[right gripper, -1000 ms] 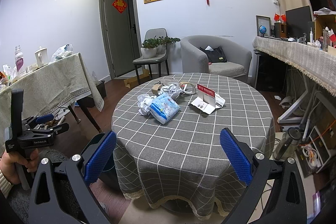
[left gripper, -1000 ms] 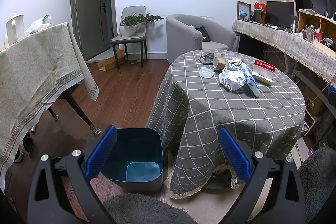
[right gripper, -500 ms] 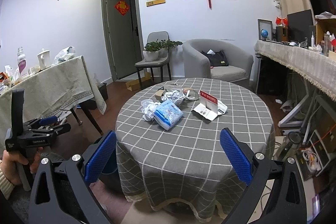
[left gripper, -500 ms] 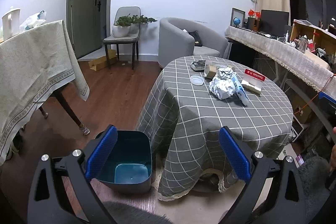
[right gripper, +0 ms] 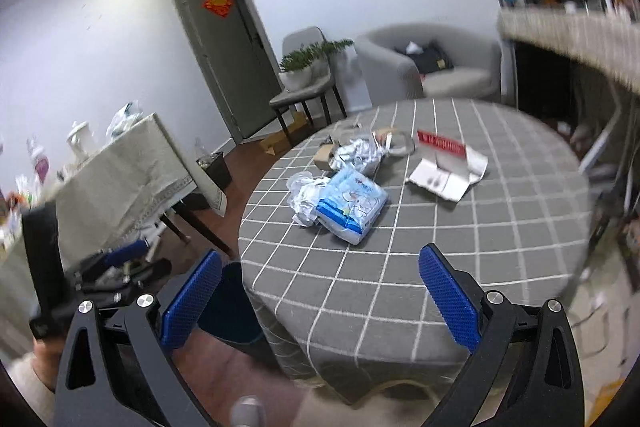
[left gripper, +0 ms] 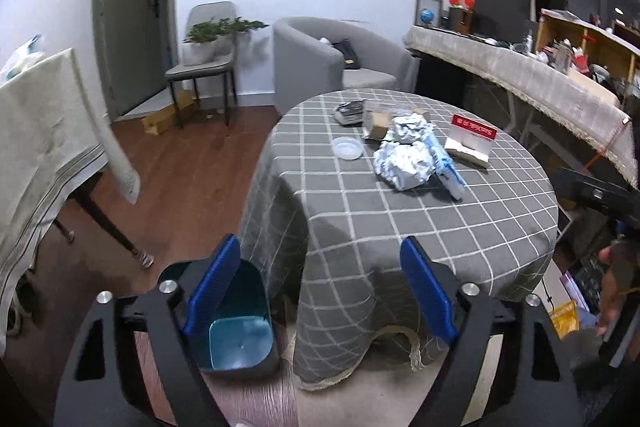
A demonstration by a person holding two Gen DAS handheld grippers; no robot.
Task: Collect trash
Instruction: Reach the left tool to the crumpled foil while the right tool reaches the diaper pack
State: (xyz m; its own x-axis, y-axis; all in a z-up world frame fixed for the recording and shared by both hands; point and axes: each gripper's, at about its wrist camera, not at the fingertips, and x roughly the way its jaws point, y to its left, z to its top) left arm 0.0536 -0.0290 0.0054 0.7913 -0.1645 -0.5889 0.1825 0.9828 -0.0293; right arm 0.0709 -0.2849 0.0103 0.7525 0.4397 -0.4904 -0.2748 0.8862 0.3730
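Trash [right gripper: 344, 203] lies mid-table, well clear of table edge [right gripper: 256, 267].

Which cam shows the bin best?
Left wrist. The bin sits on the floor beside the table, its open top and teal inside visible. The right wrist shows only a dark sliver of it behind the table edge.

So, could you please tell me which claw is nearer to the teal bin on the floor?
Left. The left claw, empty and closing, hangs just above the teal bin; the right claw sits farther over, facing the table.
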